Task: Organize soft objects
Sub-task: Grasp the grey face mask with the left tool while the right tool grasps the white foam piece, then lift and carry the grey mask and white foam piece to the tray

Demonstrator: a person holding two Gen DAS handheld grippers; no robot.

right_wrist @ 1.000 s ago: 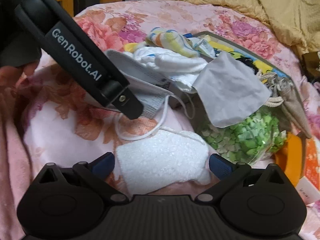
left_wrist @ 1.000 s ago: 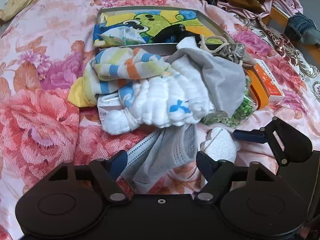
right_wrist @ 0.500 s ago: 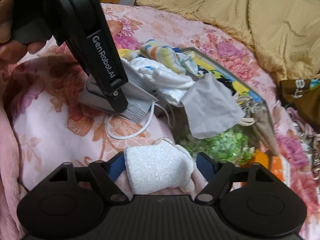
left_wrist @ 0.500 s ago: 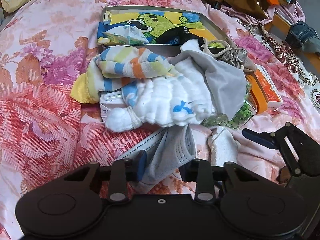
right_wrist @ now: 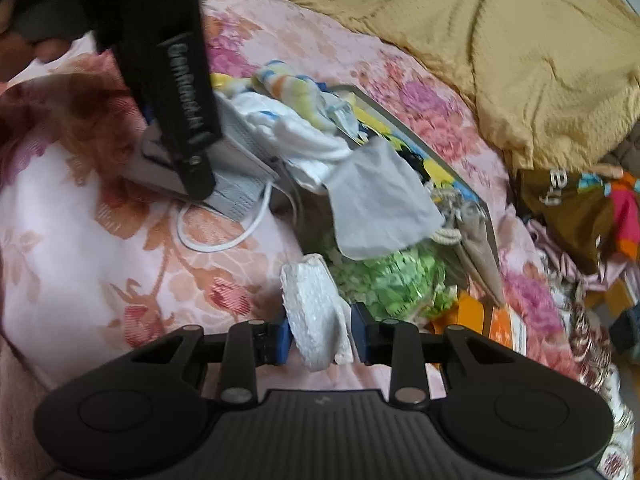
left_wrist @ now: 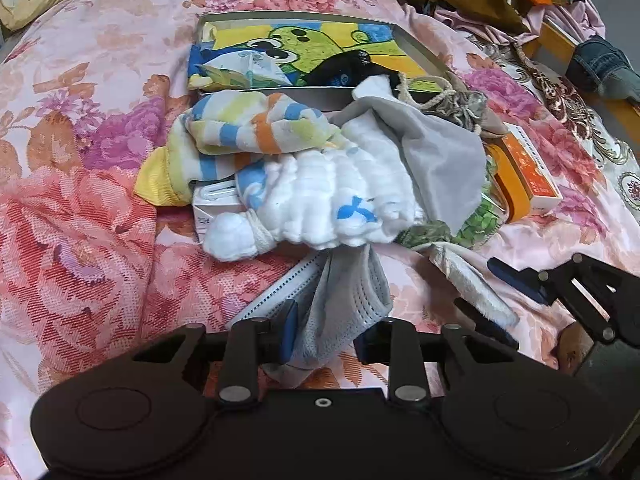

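Note:
My left gripper (left_wrist: 326,338) is closing on a grey pleated face mask (left_wrist: 344,300); its blue pads press the mask from both sides at the near end of the pile. In the right wrist view the mask (right_wrist: 236,192) lies under the left gripper's black finger, its white ear loop trailing on the bedspread. My right gripper (right_wrist: 320,338) is closing on a small white fluffy cloth (right_wrist: 314,308), squeezed narrow between its pads. The left wrist view shows that cloth (left_wrist: 472,280) in the right gripper (left_wrist: 492,292) at lower right.
A pile holds a striped towel (left_wrist: 248,132), a white quilted cloth (left_wrist: 332,196), a grey cloth (left_wrist: 440,160), a drawstring pouch (left_wrist: 464,104) and a bag of green bits (left_wrist: 480,220). Behind stands a metal tray (left_wrist: 304,18). An orange box (left_wrist: 528,168) lies to the right.
Both grippers went from wide open to closed: the left onto the face mask, the right onto the white fluffy cloth, now squeezed narrow. The right wrist view has tilted and swung.

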